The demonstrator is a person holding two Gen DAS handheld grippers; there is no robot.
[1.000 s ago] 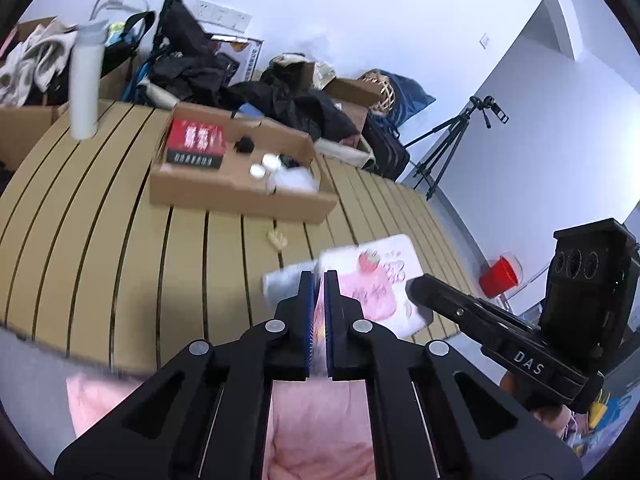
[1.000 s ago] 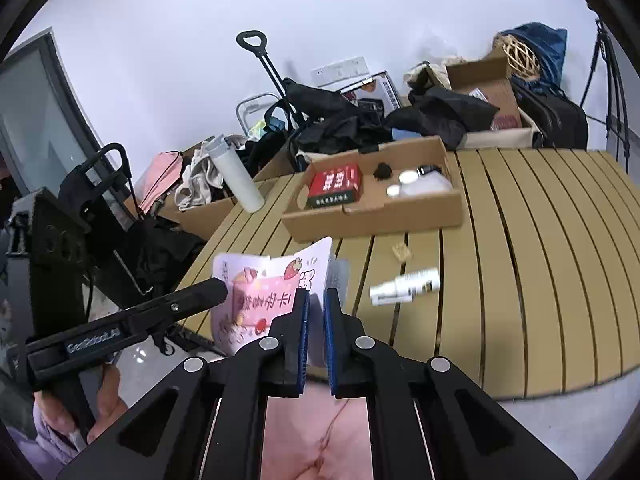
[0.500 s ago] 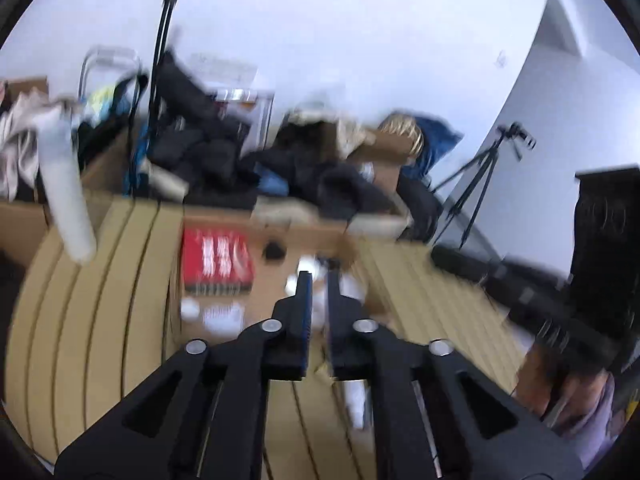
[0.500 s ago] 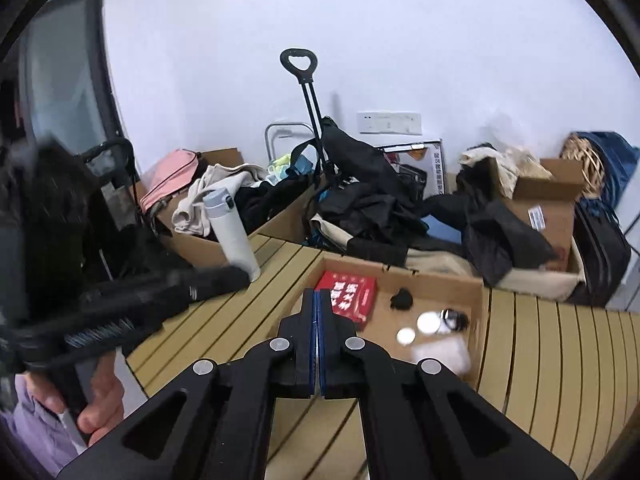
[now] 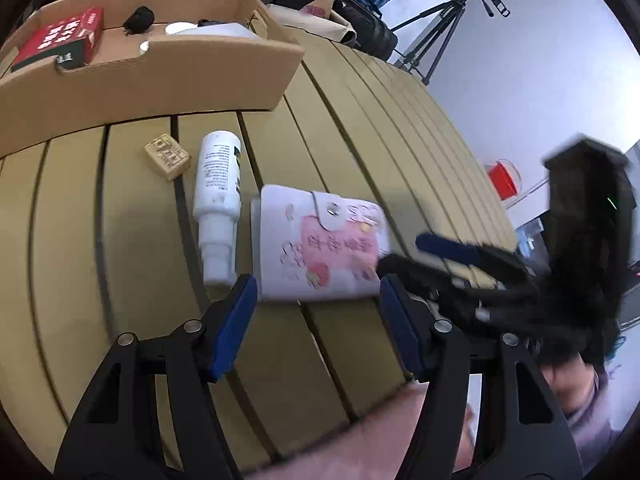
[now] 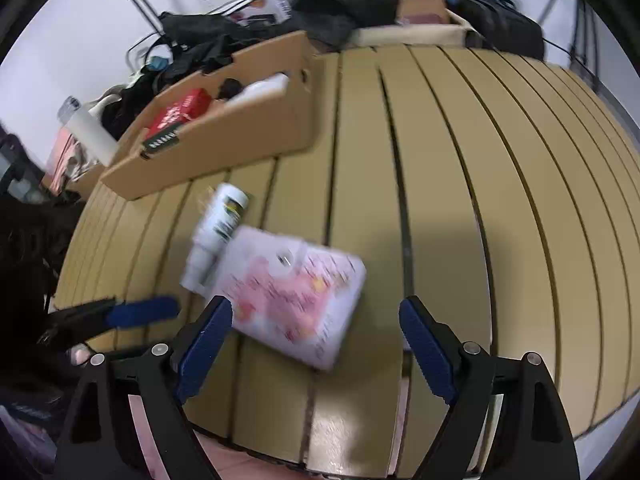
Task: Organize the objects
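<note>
Left claw [image 5: 318,310] and right claw [image 6: 314,330] both stand spread, blue pads apart, with nothing pinched; their jaws have just been opening. A second ago each was pressed together on an edge of the pink-and-white illustrated card wallet with a snap flap [image 5: 320,246], held up between them near the desk edge. Now the wallet lies flat on the yellow slatted wooden desk [image 5: 360,128], just ahead of both claws and free of the pads (motion blur softens its outline in the right wrist view, so fine contact cannot be told there). The right claw appears at the wallet's right side in the left wrist view, dark and smeared.

Beside the wallet, touching or nearly touching its left edge, lies the white plastic spray bottle with a printed label [image 5: 218,200], on its side, nozzle toward the camera. A small tan rectangular block [image 5: 167,156] sits just beyond it. Behind these stands the open brown cardboard box [image 5: 160,80], which holds a red-and-black printed carton [image 5: 60,42] and several small dark and white items.

Judgement: the wallet has been released onto the desk, not into the box; wallet, bottle and block all appear still to need sorting.
</note>
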